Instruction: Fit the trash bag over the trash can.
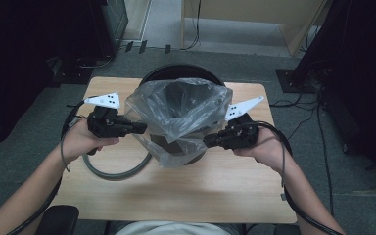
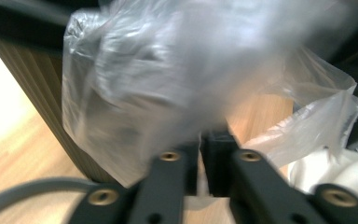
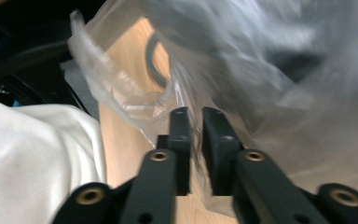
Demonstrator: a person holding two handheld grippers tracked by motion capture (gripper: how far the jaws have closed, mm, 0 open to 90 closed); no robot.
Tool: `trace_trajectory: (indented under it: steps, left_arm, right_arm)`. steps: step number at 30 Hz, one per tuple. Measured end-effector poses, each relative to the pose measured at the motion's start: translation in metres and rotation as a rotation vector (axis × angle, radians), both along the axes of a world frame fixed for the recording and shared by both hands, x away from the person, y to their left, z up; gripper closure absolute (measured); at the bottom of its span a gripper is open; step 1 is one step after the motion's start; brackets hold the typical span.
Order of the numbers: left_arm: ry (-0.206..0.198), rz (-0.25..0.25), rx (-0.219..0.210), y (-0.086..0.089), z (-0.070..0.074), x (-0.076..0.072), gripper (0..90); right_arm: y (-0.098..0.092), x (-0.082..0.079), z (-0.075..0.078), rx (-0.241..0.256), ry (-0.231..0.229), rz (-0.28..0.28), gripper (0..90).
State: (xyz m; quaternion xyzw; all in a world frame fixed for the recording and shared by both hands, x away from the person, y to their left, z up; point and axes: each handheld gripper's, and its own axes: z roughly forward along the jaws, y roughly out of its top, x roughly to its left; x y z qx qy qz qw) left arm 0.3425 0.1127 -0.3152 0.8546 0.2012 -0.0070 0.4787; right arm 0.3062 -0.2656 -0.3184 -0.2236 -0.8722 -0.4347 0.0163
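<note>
wooden table (image 1: 215,191): both grippers (image 1: 142,129) (image 1: 210,141) pinch plastic bag (image 1: 186,110) lining dark bin (image 1: 176,147).

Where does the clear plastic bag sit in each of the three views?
High view: clear plastic bag at table centre, draped over a dark bin.
Left gripper view: upper middle, pinched between the jaws.
Right gripper view: upper right, pinched likewise.
Shared landmark: wooden table.

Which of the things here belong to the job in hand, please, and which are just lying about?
In the job:
plastic bag
dark bin
left gripper
right gripper

Lying about:
grey ring
floor cables
</note>
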Motion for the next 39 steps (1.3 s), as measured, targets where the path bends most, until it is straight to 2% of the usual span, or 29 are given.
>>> trace_trajectory:
  steps: [2, 6, 9, 12, 15, 18, 20, 22, 26, 28, 30, 35, 39]
  left_arm:
    - [-0.006, 0.003, -0.009, 0.004, 0.006, -0.002, 81.1]
    - [-0.018, 0.011, -0.04, 0.011, 0.016, -0.01, 70.1]
    - [-0.043, 0.021, -0.075, 0.016, 0.025, -0.015, 66.4]
    - [-0.078, 0.057, -0.106, 0.016, 0.036, -0.017, 64.0]
    - [-0.101, 0.085, -0.112, 0.015, 0.042, -0.013, 61.7]
    - [-0.126, 0.113, -0.114, 0.015, 0.045, -0.008, 59.5]
    - [-0.152, 0.152, -0.107, 0.016, 0.045, -0.004, 57.7]
    - [-0.15, 0.182, -0.116, 0.017, 0.045, 0.0, 57.4]
    - [-0.161, 0.235, -0.086, 0.015, 0.043, 0.008, 55.7]
    - [-0.165, 0.256, -0.059, 0.013, 0.04, 0.012, 54.7]
    - [-0.165, 0.256, -0.061, 0.013, 0.038, 0.015, 53.7]
    - [-0.179, 0.281, -0.105, 0.02, 0.037, 0.02, 50.6]
    - [-0.202, 0.305, -0.102, 0.022, 0.039, 0.023, 48.3]
  right_arm:
    - [-0.003, -0.008, 0.009, 0.019, -0.04, 0.016, 70.6]
    - [-0.011, -0.016, 0.022, 0.057, -0.093, 0.021, 59.9]
    - [-0.017, -0.02, 0.03, 0.108, -0.107, 0.011, 58.3]
    - [-0.019, -0.025, 0.042, 0.166, -0.137, 0.01, 58.1]
    - [-0.017, -0.025, 0.051, 0.177, -0.19, -0.011, 56.5]
    - [-0.019, -0.021, 0.056, 0.179, -0.24, -0.075, 55.2]
    - [-0.023, -0.018, 0.057, 0.174, -0.268, -0.133, 53.0]
    - [-0.027, -0.014, 0.057, 0.174, -0.294, -0.192, 49.0]
    - [-0.035, -0.007, 0.056, 0.165, -0.34, -0.292, 45.6]
    - [-0.038, -0.004, 0.054, 0.166, -0.329, -0.323, 44.9]
    - [-0.04, 0.001, 0.049, 0.164, -0.319, -0.354, 43.4]
    - [-0.044, 0.007, 0.04, 0.162, -0.287, -0.393, 42.8]
    - [-0.044, 0.008, 0.039, 0.173, -0.267, -0.372, 57.4]
